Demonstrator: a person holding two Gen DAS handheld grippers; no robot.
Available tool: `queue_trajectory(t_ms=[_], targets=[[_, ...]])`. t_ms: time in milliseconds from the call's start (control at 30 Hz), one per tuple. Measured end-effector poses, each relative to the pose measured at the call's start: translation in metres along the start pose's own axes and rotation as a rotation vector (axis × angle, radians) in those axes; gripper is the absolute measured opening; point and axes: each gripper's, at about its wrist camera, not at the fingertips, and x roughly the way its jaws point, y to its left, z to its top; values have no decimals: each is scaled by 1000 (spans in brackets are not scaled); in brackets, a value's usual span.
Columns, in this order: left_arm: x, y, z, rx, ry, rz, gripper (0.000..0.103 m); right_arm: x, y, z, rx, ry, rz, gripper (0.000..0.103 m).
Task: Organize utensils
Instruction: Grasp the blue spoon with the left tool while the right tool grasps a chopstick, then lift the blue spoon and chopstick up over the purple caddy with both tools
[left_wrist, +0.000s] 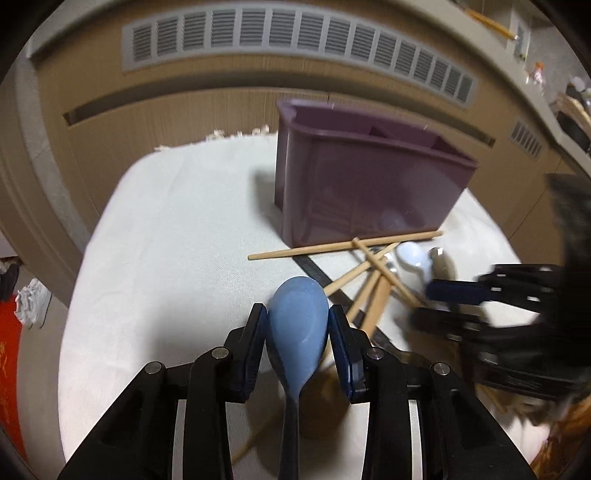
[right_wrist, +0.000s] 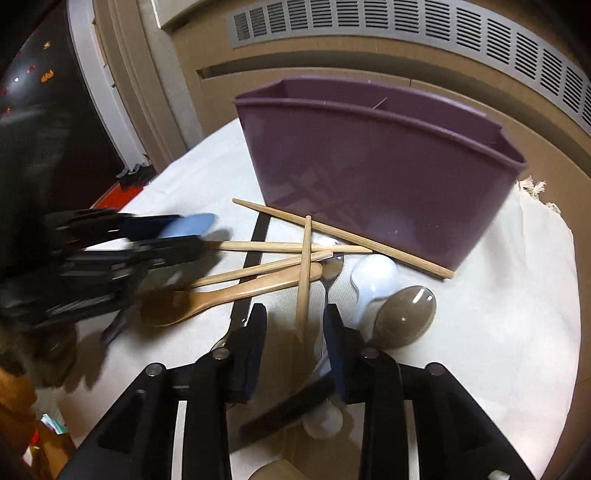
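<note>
Nearest the left wrist camera, the left gripper (left_wrist: 298, 320) holds a pale blue spoon with a rounded bowl (left_wrist: 300, 328) between its dark blue pads, which press on the bowl's sides; its slim handle runs back toward the camera, above the white woven cloth (left_wrist: 166, 258) covering the table. Below and right of the spoon, a brown wooden spoon bowl (right_wrist: 166, 304) lies on the cloth with its handle reaching toward the heap. Nearest the right wrist camera, the right gripper (right_wrist: 295, 319) stands narrowly parted above the heap: a light wooden chopstick (right_wrist: 303, 280) and the stem of a metal fork (right_wrist: 330, 273) pass between its fingers, and contact with either cannot be told. Just right of it lie a glossy grey-brown spoon bowl (right_wrist: 404, 314) and, touching it, a white ceramic soup spoon (right_wrist: 373, 280). Further on, several more wooden chopsticks (right_wrist: 280, 246) cross one another over a flat black strip (right_wrist: 255, 251). One long chopstick (right_wrist: 343, 238) lies along the foot of the purple plastic utensil holder with an inner divider (right_wrist: 373, 173), which stands upright on the cloth behind the heap. Beyond it a tan panelled wall carries a long grey slatted vent (left_wrist: 295, 40).
</note>
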Motion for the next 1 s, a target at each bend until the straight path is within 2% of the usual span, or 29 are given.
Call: queue_trajectory(t_ms=[200,267,400,600,833,900,1000], targets=[[-15,1,-7,-5,-35,-8,35,16,12,7,-57,14,-69,28],[-15,2,-8,-20,-34,-9,35,18,18,7,-101,18,-106,10],[-27,3,-13,-50,-44,-11,35,6,21,5,-106,18,-67,8],[-58,-11,-19,-52,-90,-18,35,-58,21,-12,-86,-84,-27,8],[-107,-44,-21,-18,-173,-37,35,-131,22,-32,-63,-223,6,7],[-121,-53,-21,-2,-197,-38,35,-145,23,-36,-68,-250,1,7],[-138,-61,-21,0,-224,-30,35,-145,27,-40,-102,-239,-12,7]])
